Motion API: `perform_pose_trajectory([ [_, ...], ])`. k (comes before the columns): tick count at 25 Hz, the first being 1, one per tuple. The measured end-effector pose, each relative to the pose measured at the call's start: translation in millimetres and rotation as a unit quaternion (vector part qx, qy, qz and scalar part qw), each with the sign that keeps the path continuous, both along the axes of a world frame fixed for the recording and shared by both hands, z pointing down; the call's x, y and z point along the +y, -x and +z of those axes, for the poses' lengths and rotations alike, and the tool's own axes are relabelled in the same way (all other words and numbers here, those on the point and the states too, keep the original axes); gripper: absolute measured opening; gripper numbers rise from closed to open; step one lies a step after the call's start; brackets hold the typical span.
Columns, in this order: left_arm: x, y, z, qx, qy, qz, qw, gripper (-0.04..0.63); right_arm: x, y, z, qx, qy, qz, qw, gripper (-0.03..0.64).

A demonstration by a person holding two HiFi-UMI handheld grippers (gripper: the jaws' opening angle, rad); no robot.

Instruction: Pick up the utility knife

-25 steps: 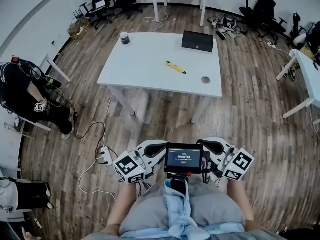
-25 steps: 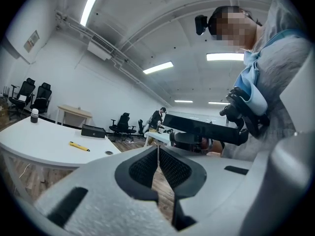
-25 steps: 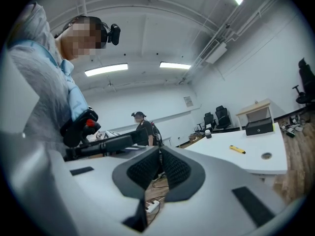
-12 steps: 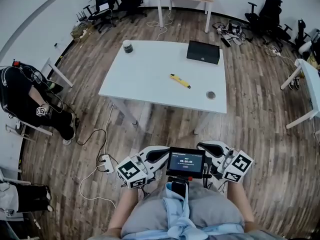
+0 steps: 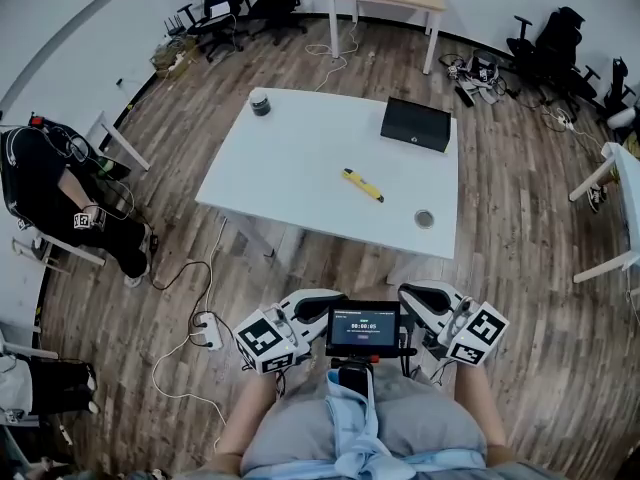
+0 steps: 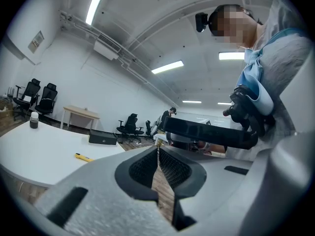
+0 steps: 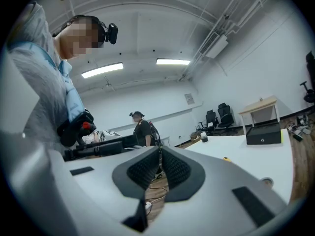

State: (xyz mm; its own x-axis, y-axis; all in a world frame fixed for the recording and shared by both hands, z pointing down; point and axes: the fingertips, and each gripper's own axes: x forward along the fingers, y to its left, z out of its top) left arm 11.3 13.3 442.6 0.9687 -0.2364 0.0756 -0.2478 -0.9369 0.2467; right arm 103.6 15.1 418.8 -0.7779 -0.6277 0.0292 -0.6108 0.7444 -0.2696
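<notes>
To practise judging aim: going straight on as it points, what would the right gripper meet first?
Seemingly nothing nearby: the right gripper aims over open floor; the table lies off to one side.

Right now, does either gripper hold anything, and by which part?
Nothing is held. Both the left gripper and the right gripper are shut and empty; the slim yellow utility knife lies untouched on the white rectangular table.

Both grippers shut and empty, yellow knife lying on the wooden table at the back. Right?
Not quite. The knife lies on the white table, as the head view shows. The left gripper and right gripper are shut and empty.
</notes>
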Motion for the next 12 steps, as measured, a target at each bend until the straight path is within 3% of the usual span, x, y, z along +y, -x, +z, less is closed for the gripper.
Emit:
perform_pose_trajectory([
  [12, -36, -42, 8, -0.014, 0.002, -0.016, 0.9998, 0.018, -45, -40, 7, -0.001, 0.004, -0.027, 1.0, 0.032],
])
